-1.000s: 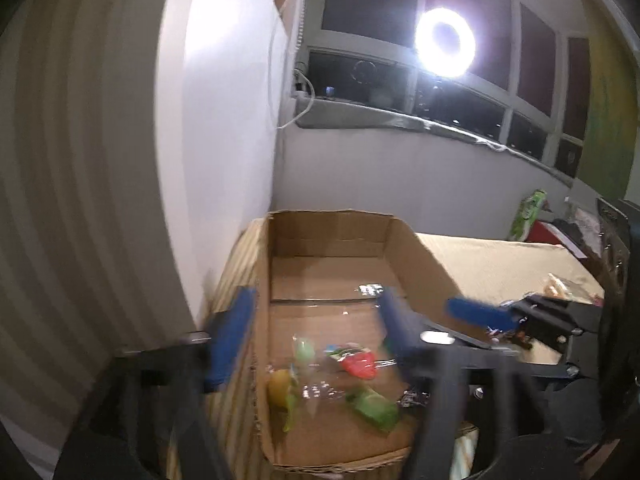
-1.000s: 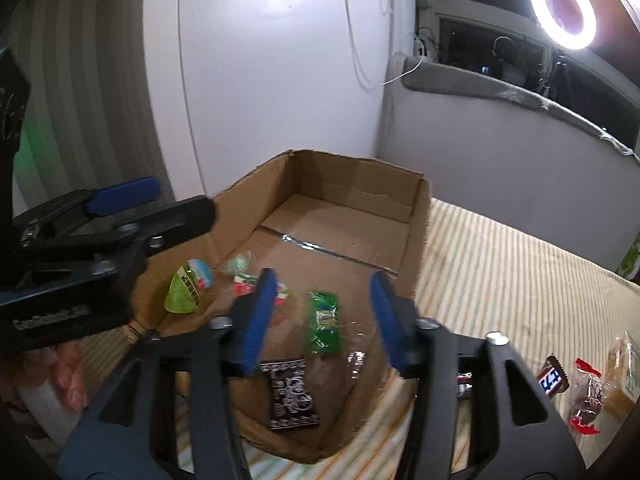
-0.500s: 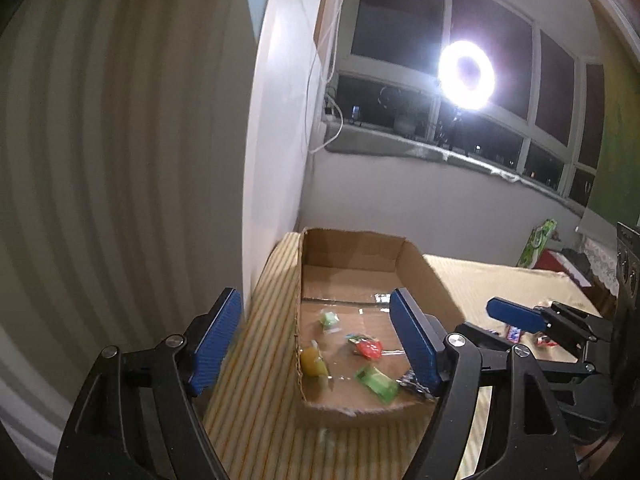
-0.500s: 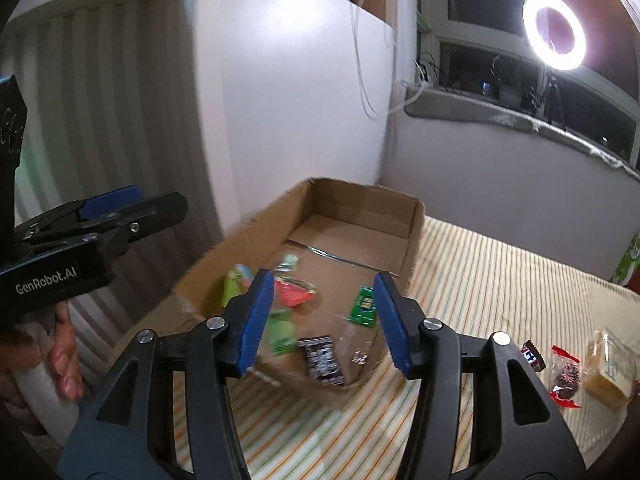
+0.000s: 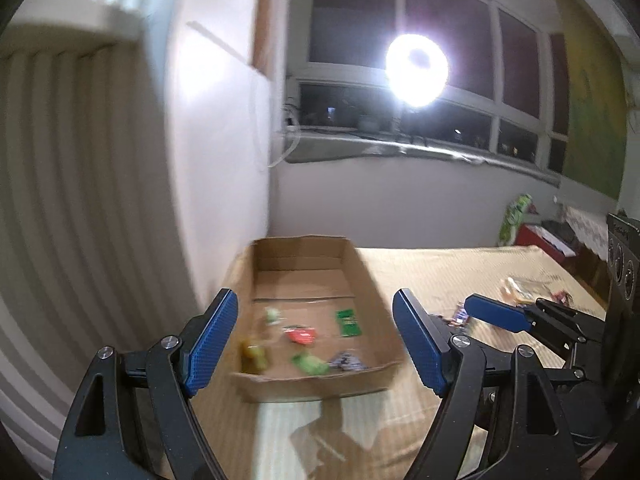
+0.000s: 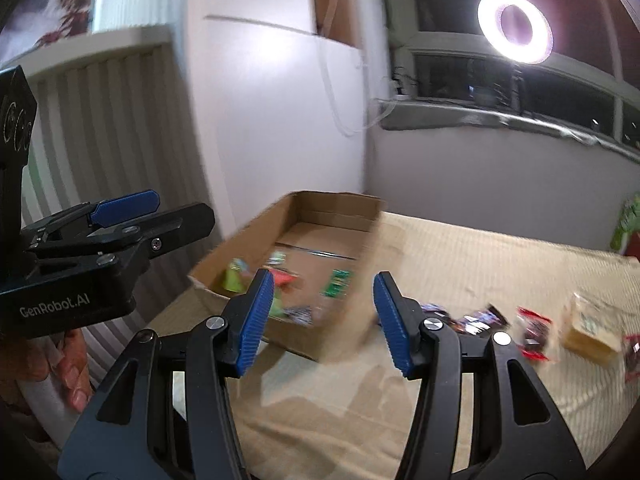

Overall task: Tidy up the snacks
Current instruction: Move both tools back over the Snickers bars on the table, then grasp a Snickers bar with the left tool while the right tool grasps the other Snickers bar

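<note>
A cardboard box (image 5: 376, 292) (image 6: 240, 248) stands on the striped table by the white wall. Inside lie several snacks: a green packet (image 5: 348, 322) (image 6: 336, 283), a red one (image 5: 301, 335), a yellow-green one (image 5: 253, 356) and a dark one (image 5: 347, 361). More snacks lie loose right of the box: dark wrappers (image 6: 480, 318), a red-and-dark packet (image 6: 534, 334) and a tan cake pack (image 6: 588, 330). My left gripper (image 5: 314, 340) is open and empty, pulled back in front of the box. My right gripper (image 6: 324, 322) is open and empty near the box's front right corner.
A white wall and a ribbed radiator (image 5: 80, 200) stand to the left. A ring light (image 5: 418, 70) shines at the window. A green bag (image 5: 516, 218) and red box sit at the table's far right. A dark speaker (image 5: 624, 260) stands right.
Both grippers have drawn back and up from over the box. The box now looks smaller and farther. Both stay open and empty.
</note>
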Action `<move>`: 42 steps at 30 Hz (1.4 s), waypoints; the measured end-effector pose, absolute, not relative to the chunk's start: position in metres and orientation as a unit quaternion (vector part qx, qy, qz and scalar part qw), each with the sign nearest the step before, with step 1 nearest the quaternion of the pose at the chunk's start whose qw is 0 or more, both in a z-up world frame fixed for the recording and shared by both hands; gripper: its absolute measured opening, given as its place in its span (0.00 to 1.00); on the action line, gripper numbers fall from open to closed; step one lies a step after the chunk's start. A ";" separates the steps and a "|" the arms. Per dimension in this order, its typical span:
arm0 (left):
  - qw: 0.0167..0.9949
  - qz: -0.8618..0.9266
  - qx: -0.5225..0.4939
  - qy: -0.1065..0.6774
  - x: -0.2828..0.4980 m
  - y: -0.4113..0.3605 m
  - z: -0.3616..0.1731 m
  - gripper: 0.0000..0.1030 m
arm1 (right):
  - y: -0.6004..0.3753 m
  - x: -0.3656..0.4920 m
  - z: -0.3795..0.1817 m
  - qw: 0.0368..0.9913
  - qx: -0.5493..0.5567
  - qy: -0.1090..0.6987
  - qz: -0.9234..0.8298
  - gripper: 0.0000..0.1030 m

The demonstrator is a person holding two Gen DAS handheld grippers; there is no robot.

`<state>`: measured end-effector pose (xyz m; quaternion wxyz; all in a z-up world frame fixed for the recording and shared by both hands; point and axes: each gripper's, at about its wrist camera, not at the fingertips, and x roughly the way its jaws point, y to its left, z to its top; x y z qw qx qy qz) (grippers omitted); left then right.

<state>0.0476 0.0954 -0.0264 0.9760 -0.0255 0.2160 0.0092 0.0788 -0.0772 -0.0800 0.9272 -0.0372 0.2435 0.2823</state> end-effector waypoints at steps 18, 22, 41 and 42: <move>0.961 -0.117 0.058 0.245 0.068 -0.050 -0.042 0.77 | -0.293 0.063 -0.086 0.963 0.068 0.252 0.067 0.53; 0.967 -0.107 0.051 0.224 0.047 -0.034 -0.026 0.77 | -0.269 0.048 -0.071 0.966 0.050 0.238 0.085 0.60; 0.927 -0.172 -0.040 0.332 0.102 -0.024 -0.105 0.78 | -0.212 0.121 -0.149 0.923 0.054 0.347 0.160 0.62; 0.923 -0.169 -0.046 0.341 0.113 -0.023 -0.112 0.78 | -0.210 0.132 -0.155 0.916 0.064 0.357 0.170 0.62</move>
